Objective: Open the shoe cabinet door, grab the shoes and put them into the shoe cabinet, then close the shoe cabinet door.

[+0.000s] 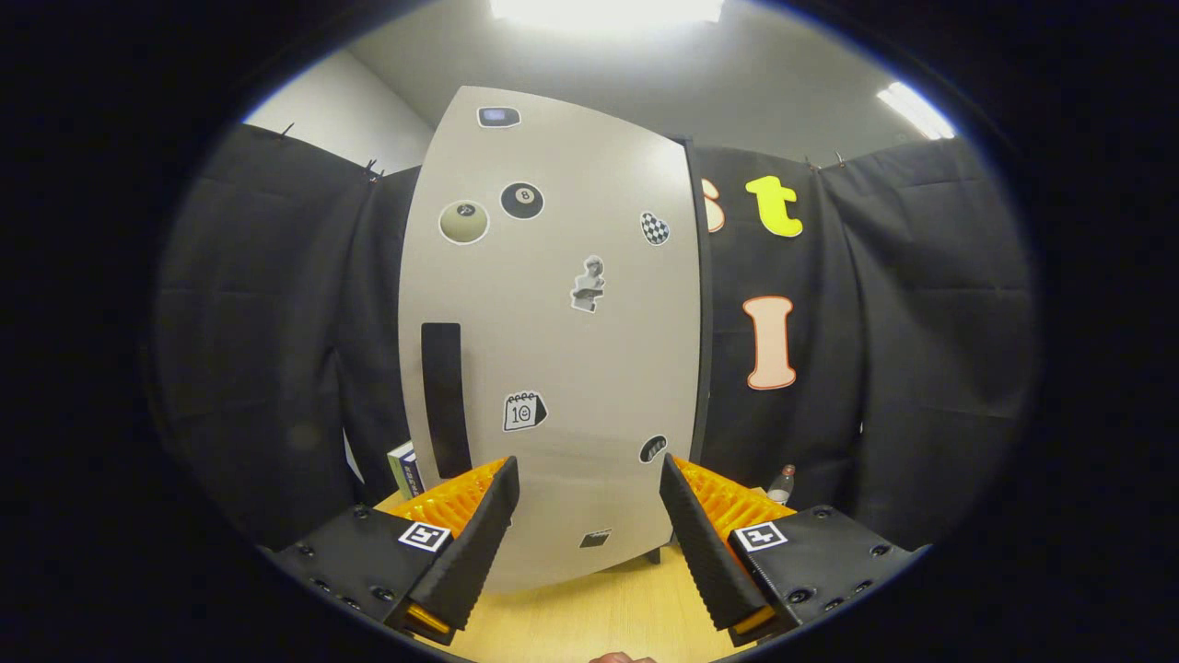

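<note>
**Cabinet door shut, gripper spread before it**

The cabinet (553,331) stands upright on the wooden table (599,617), just beyond the fingers, its stickered door (571,368) closed with a dark slot handle (442,398) at the left. The gripper (589,497) is released, holding nothing. A small box (403,468) sits beside the cabinet's left, a bottle (781,483) at its right.

Test booth in a lab-type room: black cloth walls (276,304) clipped up before plain white walls (341,115), ceiling strip lights (608,9), wooden bench (599,612).
</note>
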Available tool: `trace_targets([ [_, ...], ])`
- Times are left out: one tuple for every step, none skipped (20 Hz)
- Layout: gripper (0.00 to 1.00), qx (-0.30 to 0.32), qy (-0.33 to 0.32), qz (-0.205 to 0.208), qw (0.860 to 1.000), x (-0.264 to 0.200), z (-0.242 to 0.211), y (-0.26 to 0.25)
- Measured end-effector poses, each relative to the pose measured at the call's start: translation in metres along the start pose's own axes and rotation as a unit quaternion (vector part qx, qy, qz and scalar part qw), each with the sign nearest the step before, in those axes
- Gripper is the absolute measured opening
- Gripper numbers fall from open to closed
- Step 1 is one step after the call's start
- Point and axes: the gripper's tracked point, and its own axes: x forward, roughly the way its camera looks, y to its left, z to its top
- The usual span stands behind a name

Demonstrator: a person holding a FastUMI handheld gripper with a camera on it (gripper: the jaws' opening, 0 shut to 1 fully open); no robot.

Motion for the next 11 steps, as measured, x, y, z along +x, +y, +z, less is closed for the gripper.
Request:
trace_targets([
  [0.96, 0.0, 0.001, 0.0, 1.0, -0.0007, -0.0001, -0.0014],
  [0.96, 0.0, 0.003, 0.001, 1.0, -0.0016, -0.0013, -0.0022],
  [0.96, -0.001, 0.004, 0.002, 1.0, -0.0024, -0.0013, -0.0027],
  [0.96, -0.001, 0.004, 0.003, 1.0, -0.0038, -0.002, -0.0037],
  [0.96, -0.002, 0.004, 0.002, 1.0, -0.0045, -0.0016, -0.0049],
  [0.96, -0.002, 0.005, 0.001, 1.0, -0.0053, -0.0025, -0.0051],
  [0.96, -0.002, 0.006, 0.0, 1.0, -0.0057, -0.003, -0.0056],
  [0.96, -0.002, 0.006, 0.0, 1.0, -0.0053, -0.0035, -0.0054],
  [0.96, -0.002, 0.007, 0.002, 1.0, -0.0049, -0.0039, -0.0045],
  [0.96, -0.003, 0.008, 0.004, 1.0, -0.0032, -0.0046, -0.0023],
  [0.96, -0.004, 0.008, 0.005, 1.0, -0.0028, -0.0044, -0.0012],
])
